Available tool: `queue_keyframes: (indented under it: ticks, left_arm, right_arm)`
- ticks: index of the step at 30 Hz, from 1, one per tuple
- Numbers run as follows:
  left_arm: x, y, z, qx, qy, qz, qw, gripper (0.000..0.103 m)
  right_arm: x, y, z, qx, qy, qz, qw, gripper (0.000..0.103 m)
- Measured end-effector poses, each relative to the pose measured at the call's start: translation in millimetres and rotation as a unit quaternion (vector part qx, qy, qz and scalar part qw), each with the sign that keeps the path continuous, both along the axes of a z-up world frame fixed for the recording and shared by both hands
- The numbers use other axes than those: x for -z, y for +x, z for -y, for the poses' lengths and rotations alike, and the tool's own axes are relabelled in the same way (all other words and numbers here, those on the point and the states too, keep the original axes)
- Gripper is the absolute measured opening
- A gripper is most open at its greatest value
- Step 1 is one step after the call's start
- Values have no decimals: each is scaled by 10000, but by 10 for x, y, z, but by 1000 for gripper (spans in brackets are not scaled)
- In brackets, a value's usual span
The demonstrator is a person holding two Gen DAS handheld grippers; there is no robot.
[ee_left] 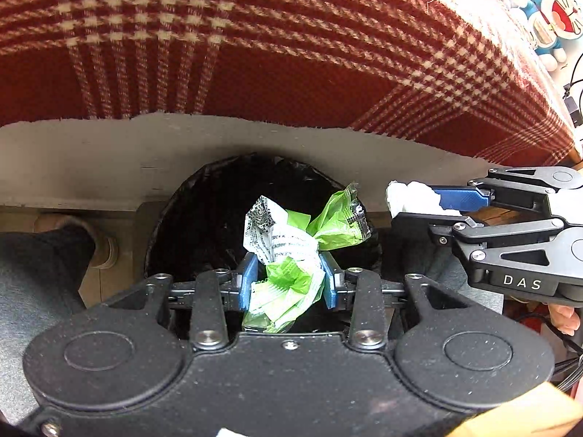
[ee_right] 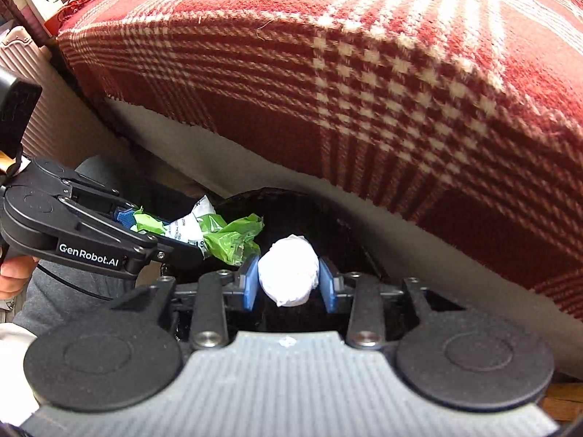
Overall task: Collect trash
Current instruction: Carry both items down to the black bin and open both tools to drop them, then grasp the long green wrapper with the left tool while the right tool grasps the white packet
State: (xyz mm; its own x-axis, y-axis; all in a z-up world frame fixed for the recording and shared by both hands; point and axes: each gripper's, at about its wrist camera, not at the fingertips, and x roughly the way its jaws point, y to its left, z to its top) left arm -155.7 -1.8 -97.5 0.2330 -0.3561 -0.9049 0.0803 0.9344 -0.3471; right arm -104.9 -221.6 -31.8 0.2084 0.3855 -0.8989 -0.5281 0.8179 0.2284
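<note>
A black-lined trash bin (ee_left: 207, 215) stands on the floor against the grey edge of the bed. Over its mouth my left gripper (ee_left: 289, 273) is shut on a crumpled green and white wrapper (ee_left: 291, 247), whose ends stick out past the blue pads. In the right wrist view the same left gripper (ee_right: 156, 229) comes in from the left with the wrapper (ee_right: 222, 236). My right gripper (ee_right: 289, 280) is shut on a white tissue ball (ee_right: 288, 273) above the bin (ee_right: 291, 211). The right gripper (ee_left: 419, 204) is at the bin's right rim, tissue (ee_left: 411, 196) in it.
A red and white plaid blanket (ee_left: 291, 54) hangs over the bed just behind the bin. A person's grey trouser leg and slippered foot (ee_left: 102, 251) are left of the bin. A blue plush toy (ee_left: 554, 18) lies on the bed; a pink suitcase (ee_right: 22, 62) stands far left.
</note>
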Motion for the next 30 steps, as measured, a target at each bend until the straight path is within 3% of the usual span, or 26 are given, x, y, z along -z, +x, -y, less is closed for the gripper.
queue_keyframes:
  ticks: [3,6,16,23,30]
  left_arm:
    - [31,44,25,-29,-6,-70,10000,34]
    - [33,70,45,-58,10,-129,9999,36]
    - [-46,114,7,-126,143,-87,9998,73]
    - [-274,115,19,-57,222,305,9993,76]
    - [-709,36,-21,266,208,962,9948,76]
  right_arm:
    - [11,31,17,21,29,-17,10000,56]
    - [-2,63,26,39,37,-43,10000,59]
    - [-61,106,78,134,101,-22,9999,71]
    - [-175,133,134,197,194,94,9996,73]
    - [-497,142,186,256,435,405,9979,74]
